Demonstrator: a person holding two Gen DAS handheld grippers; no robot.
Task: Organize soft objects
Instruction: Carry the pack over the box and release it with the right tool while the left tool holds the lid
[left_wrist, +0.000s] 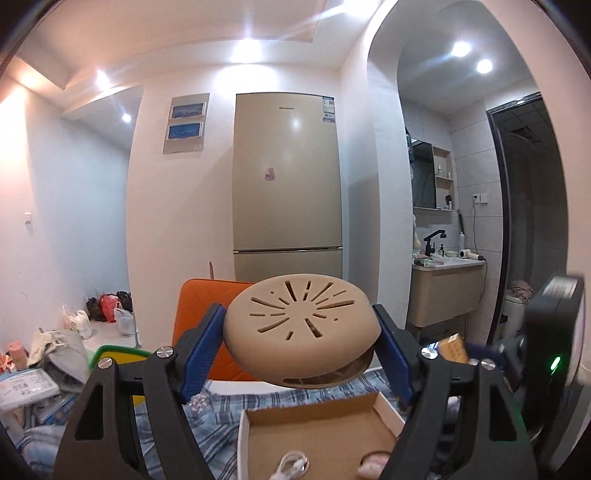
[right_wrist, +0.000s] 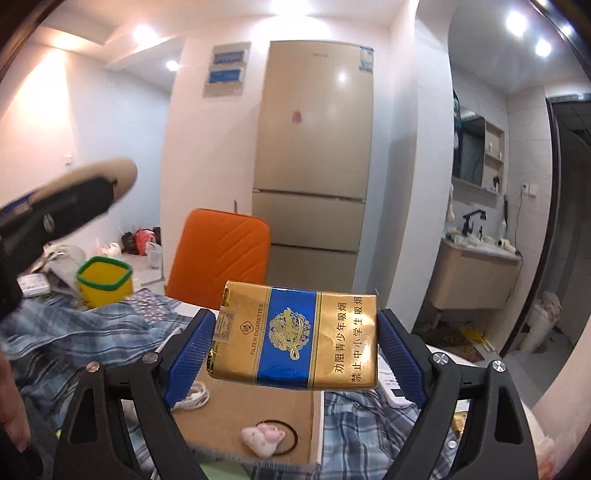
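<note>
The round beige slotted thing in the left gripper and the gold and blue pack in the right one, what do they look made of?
The round beige slotted dome looks like matte silicone or soft plastic: even colour, no glare, clean-cut slots. The gold and blue cigarette pack looks like foil-finished paper in clear film: metallic sheen, crinkled corners.

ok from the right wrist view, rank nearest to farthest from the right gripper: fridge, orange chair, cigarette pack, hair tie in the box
1. cigarette pack, clamped between the right gripper fingers.
2. hair tie, just below in the cardboard box.
3. orange chair, behind the bed, left of centre.
4. fridge, against the far wall.
</note>
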